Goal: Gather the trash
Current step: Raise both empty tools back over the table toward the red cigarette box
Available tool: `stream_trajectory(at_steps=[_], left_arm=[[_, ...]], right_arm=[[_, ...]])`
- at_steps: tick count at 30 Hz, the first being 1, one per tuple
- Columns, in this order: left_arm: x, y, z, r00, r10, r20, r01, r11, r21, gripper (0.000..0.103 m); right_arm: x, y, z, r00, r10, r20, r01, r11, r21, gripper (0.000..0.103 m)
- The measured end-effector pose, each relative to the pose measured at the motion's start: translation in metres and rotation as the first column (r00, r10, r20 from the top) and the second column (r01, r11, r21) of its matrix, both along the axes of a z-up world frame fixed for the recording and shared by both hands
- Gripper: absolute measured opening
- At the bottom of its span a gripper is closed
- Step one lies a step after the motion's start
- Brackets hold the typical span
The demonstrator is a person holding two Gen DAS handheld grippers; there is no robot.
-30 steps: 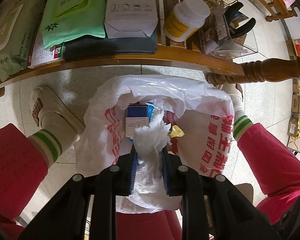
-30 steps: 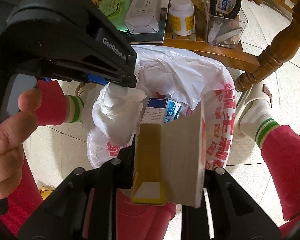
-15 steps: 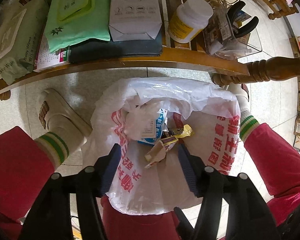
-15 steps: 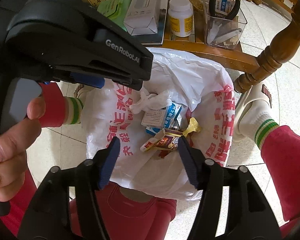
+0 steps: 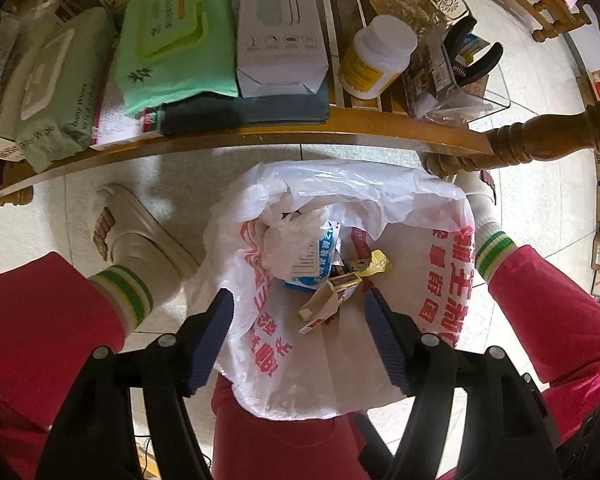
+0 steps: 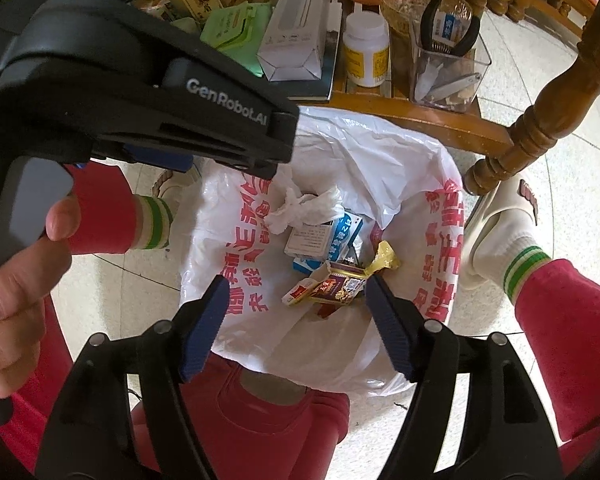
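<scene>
A bin lined with a white plastic bag printed in red [image 5: 440,240] [image 6: 420,184] stands on the floor between the person's feet. Inside lie a crumpled white tissue [image 5: 296,236] [image 6: 304,208], a blue and white box [image 5: 320,268] [image 6: 328,240], a flattened red and gold carton [image 5: 332,296] [image 6: 332,286] and a yellow wrapper [image 5: 374,262] [image 6: 386,260]. My left gripper [image 5: 300,312] hangs above the bin, jaws opening, nothing between them. My right gripper [image 6: 294,296] is likewise above the bin, jaws opening and empty. The left gripper's body [image 6: 140,92] fills the upper left of the right wrist view.
A low wooden table [image 5: 260,136] [image 6: 400,114] borders the bin's far side, loaded with wipe packs [image 5: 176,40], a white box [image 5: 280,28], a white pill bottle [image 5: 376,56] and a clear holder with pliers [image 5: 468,68]. Slippered feet [image 5: 128,236] [image 6: 504,224] flank the bin; a turned table leg [image 6: 540,120] stands right.
Both grippers opened. The tissue fell from the left gripper and the flattened carton from the right into the bin, where both now lie.
</scene>
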State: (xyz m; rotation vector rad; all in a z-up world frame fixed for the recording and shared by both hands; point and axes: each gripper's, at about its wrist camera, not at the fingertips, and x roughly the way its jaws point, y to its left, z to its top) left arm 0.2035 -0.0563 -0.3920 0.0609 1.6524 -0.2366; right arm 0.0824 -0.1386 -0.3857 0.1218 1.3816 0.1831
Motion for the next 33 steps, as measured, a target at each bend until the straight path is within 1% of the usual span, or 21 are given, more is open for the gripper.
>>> stream_trajectory(at_steps=[2,3,4,6,8,11,12,14,17,19,20,21,22,24,25,29,33], left_arm=[[-0.004,0.003,0.010,1.000,-0.002,0.018,0.002,1.000,0.003,0.067],[-0.005,0.004,0.014,1.000,-0.003,0.027,0.003,1.000,0.004,0.070],[-0.007,0.006,0.019,0.999,-0.004,0.038,0.004,1.000,0.005,0.073],[-0.014,0.009,0.033,0.998,-0.012,0.061,0.012,1.000,0.003,0.076],[-0.022,0.014,0.051,0.996,-0.025,0.081,0.026,1.000,-0.010,0.078],[-0.041,0.025,0.089,0.987,-0.069,0.142,0.071,0.997,-0.011,0.082],[-0.048,0.030,0.106,0.982,-0.091,0.167,0.094,0.996,-0.008,0.083],[-0.060,0.039,0.140,0.970,-0.129,0.206,0.138,0.990,-0.031,0.084],[-0.068,0.052,0.186,0.954,-0.173,0.245,0.191,0.980,-0.050,0.087],[-0.071,0.061,0.225,0.930,-0.207,0.305,0.229,0.973,-0.036,0.089],[-0.070,0.067,0.248,0.912,-0.220,0.345,0.242,0.970,-0.021,0.090],[-0.069,0.069,0.264,0.901,-0.231,0.367,0.254,0.967,-0.015,0.093],[-0.068,0.071,0.284,0.887,-0.247,0.390,0.275,0.961,-0.015,0.094],[-0.063,0.073,0.313,0.869,-0.277,0.410,0.313,0.949,-0.023,0.095],[-0.059,0.073,0.328,0.862,-0.294,0.413,0.331,0.943,-0.021,0.095],[-0.039,0.071,0.365,0.861,-0.313,0.402,0.339,0.941,0.006,0.095],[-0.019,0.067,0.399,0.869,-0.316,0.380,0.347,0.938,-0.014,0.095]], right_arm=[[-0.004,0.001,0.007,1.000,0.006,0.018,-0.006,1.000,-0.003,0.069],[-0.005,0.001,0.011,1.000,0.008,0.026,-0.008,1.000,-0.005,0.070],[-0.008,0.001,0.016,0.999,0.011,0.037,-0.011,1.000,-0.007,0.072],[-0.013,0.000,0.027,0.998,0.014,0.059,-0.013,1.000,-0.007,0.079],[-0.021,-0.001,0.044,0.995,0.020,0.094,-0.020,1.000,-0.005,0.079],[-0.031,-0.005,0.080,0.987,0.045,0.152,-0.046,0.999,0.009,0.080],[-0.034,-0.005,0.090,0.984,0.055,0.170,-0.057,0.998,0.009,0.081],[-0.041,-0.010,0.124,0.969,0.086,0.230,-0.087,0.996,-0.008,0.084],[-0.046,-0.019,0.177,0.936,0.123,0.331,-0.116,0.992,-0.041,0.093],[-0.045,-0.026,0.215,0.909,0.148,0.389,-0.134,0.989,-0.065,0.094],[-0.043,-0.029,0.233,0.897,0.164,0.411,-0.147,0.986,-0.075,0.096],[-0.040,-0.031,0.246,0.888,0.181,0.423,-0.161,0.983,-0.084,0.096],[-0.037,-0.033,0.265,0.872,0.214,0.441,-0.191,0.977,-0.097,0.096],[-0.032,-0.034,0.293,0.841,0.267,0.471,-0.231,0.964,-0.135,0.096],[-0.027,-0.035,0.310,0.820,0.301,0.486,-0.254,0.954,-0.160,0.096],[-0.008,-0.040,0.358,0.773,0.382,0.506,-0.330,0.924,-0.193,0.096],[0.016,-0.043,0.401,0.716,0.463,0.522,-0.406,0.885,-0.228,0.096]])
